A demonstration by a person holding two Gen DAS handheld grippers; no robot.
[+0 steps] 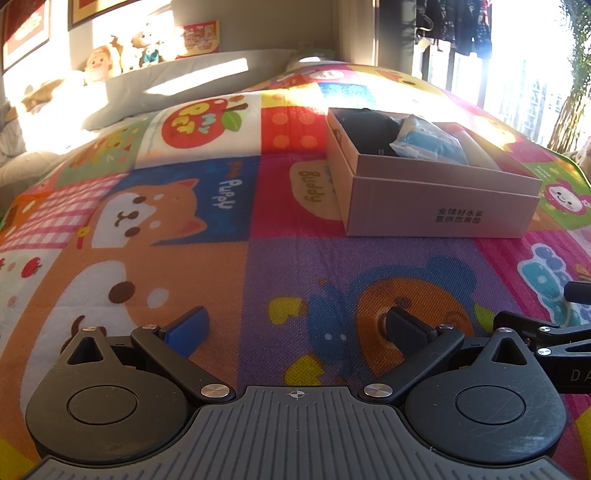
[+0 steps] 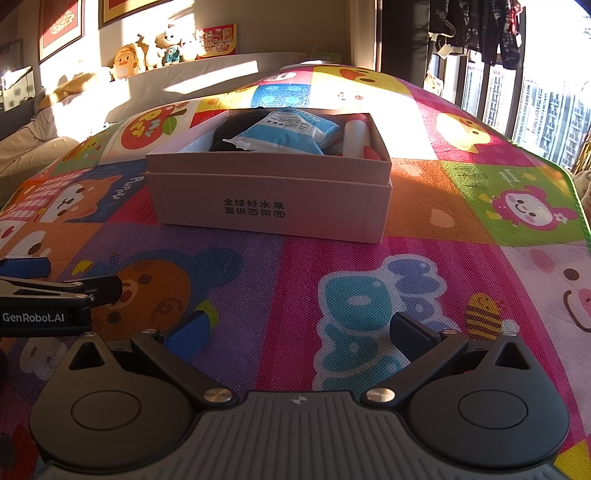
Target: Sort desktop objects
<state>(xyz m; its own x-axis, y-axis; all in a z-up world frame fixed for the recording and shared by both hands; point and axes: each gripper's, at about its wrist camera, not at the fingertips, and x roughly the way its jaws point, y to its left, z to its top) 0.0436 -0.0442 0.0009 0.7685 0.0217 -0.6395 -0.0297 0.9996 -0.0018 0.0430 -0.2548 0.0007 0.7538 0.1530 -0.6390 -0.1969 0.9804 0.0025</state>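
Note:
A pale pink cardboard box [image 2: 273, 206] with black printed characters stands on the colourful cartoon mat [image 2: 332, 258]. Inside it lie a blue-and-white packet [image 2: 291, 133], a dark bundle [image 2: 236, 129] and a white tube [image 2: 356, 136] with a red piece beside it. In the left wrist view the same box [image 1: 439, 206] sits ahead to the right. My left gripper [image 1: 297, 326] is open over the mat, nothing between its fingers. My right gripper [image 2: 301, 332] is open too, well short of the box. The left gripper also shows at the right wrist view's left edge.
A grey pillow [image 1: 173, 85] lies at the mat's far end, with several plush toys [image 2: 147, 55] on a ledge behind it. Framed pictures hang on the wall. A bright window with hanging clothes [image 2: 476, 26] is at the right. Bedding [image 2: 33, 147] lies left.

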